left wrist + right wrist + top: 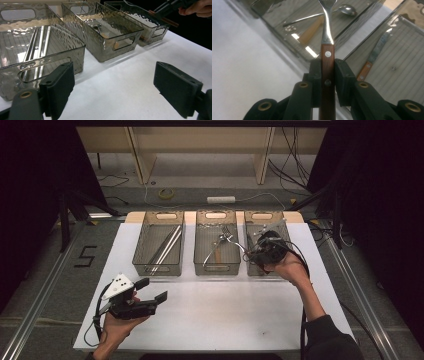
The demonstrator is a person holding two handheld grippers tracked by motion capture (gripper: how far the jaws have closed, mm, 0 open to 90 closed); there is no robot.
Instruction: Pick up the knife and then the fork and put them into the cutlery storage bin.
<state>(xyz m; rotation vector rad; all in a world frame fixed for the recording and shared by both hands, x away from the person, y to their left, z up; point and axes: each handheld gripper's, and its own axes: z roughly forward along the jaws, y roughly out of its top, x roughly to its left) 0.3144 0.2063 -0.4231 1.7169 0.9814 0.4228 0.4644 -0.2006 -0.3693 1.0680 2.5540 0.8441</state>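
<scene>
R gripper (327, 75) clamped on a wood-handled fork (327, 47), pads squeezing the handle by the rivets so tines point fwd. It's held up over the gap between middle bin (215, 269) & right bin (250, 265), prob sorting: a spoon (344, 9) lies in the middle bin, a knife (374, 53) in the right. L gripper (120, 87) wide open, empty, parked low over the white table (130, 82) near the left bin (37, 62) w/ metal rods (41, 47).

Fork (327, 30) tines cut off by the right gripper view's top edge, its wooden handle end hidden between the right tongs (327, 72), left bin (37, 50) cropped at frame's left edge
</scene>
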